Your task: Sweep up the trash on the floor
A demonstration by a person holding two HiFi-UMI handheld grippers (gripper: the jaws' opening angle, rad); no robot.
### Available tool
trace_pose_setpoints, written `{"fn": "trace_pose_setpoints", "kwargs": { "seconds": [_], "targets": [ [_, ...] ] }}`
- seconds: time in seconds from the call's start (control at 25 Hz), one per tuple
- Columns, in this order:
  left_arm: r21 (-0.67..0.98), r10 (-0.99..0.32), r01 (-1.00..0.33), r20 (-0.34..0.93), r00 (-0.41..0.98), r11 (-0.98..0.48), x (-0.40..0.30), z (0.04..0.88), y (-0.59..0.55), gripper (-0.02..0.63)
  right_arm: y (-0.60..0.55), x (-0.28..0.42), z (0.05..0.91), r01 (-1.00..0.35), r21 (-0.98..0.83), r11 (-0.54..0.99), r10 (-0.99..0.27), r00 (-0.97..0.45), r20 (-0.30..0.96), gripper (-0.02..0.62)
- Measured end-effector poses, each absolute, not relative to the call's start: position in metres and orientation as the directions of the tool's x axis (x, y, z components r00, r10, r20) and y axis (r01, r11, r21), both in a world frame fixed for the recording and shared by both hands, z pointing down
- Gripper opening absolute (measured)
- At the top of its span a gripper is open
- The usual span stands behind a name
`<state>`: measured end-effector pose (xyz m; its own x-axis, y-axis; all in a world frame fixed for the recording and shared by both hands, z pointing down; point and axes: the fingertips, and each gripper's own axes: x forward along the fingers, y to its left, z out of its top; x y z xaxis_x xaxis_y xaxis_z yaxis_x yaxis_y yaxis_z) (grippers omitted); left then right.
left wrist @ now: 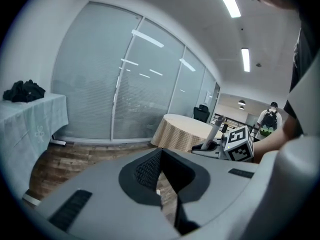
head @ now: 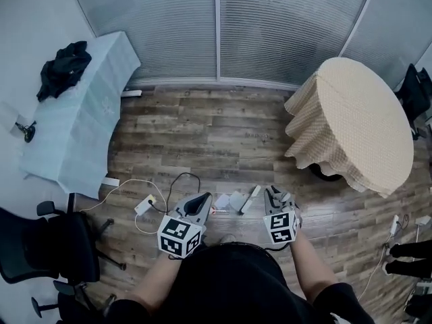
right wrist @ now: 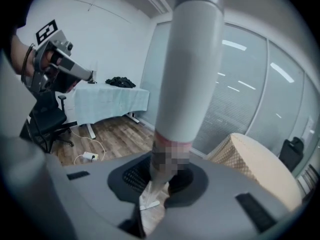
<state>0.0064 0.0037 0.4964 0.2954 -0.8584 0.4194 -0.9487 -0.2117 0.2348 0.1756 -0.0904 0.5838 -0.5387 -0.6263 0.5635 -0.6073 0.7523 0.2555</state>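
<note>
My right gripper [right wrist: 165,181] is shut on a thick pale grey handle [right wrist: 192,69] that rises between its jaws towards the camera. The handle's whitish lower end [right wrist: 150,201] shows below the jaws. In the head view that gripper [head: 275,196] is just right of centre, low over the wood floor. My left gripper [head: 200,201] hangs beside it, with its dark jaws [left wrist: 160,159] together and nothing between them. On the floor between the two lie pale scraps [head: 235,200] and a short white stick [head: 250,198]. A tiny white scrap [left wrist: 158,191] shows through the left jaws.
A round table with a beige cloth [head: 358,117] stands at the right. A long table under a pale cloth [head: 81,113] holds a black garment [head: 64,66] at the left. A white power strip and cables [head: 144,205] lie near the left gripper. A black office chair [head: 47,248] is at the lower left.
</note>
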Motion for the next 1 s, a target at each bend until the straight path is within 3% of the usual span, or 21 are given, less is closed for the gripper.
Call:
{"fn": "trace_pose_setpoints", "kwargs": {
  "seconds": [0.48, 0.8, 1.0],
  "targets": [
    [0.151, -0.892, -0.936, 0.287, 0.349, -0.318, 0.043, 0.396, -0.048, -0.005, -0.11, 0.173, 0.391, -0.813, 0.122, 0.57, -0.808, -0.527, 0.265, 0.058],
    [0.112, -0.901, -0.913, 0.153, 0.406, -0.392, 0.074, 0.323, -0.059, -0.005, -0.101, 0.18, 0.286, -0.83, 0.052, 0.555, -0.831, -0.552, 0.067, 0.055],
    [0.062, -0.911, -0.917, 0.105, 0.399, -0.395, 0.083, 0.289, -0.058, -0.005, -0.094, 0.179, 0.258, -0.836, 0.036, 0.547, -0.837, -0.547, 0.013, 0.054]
  ]
}}
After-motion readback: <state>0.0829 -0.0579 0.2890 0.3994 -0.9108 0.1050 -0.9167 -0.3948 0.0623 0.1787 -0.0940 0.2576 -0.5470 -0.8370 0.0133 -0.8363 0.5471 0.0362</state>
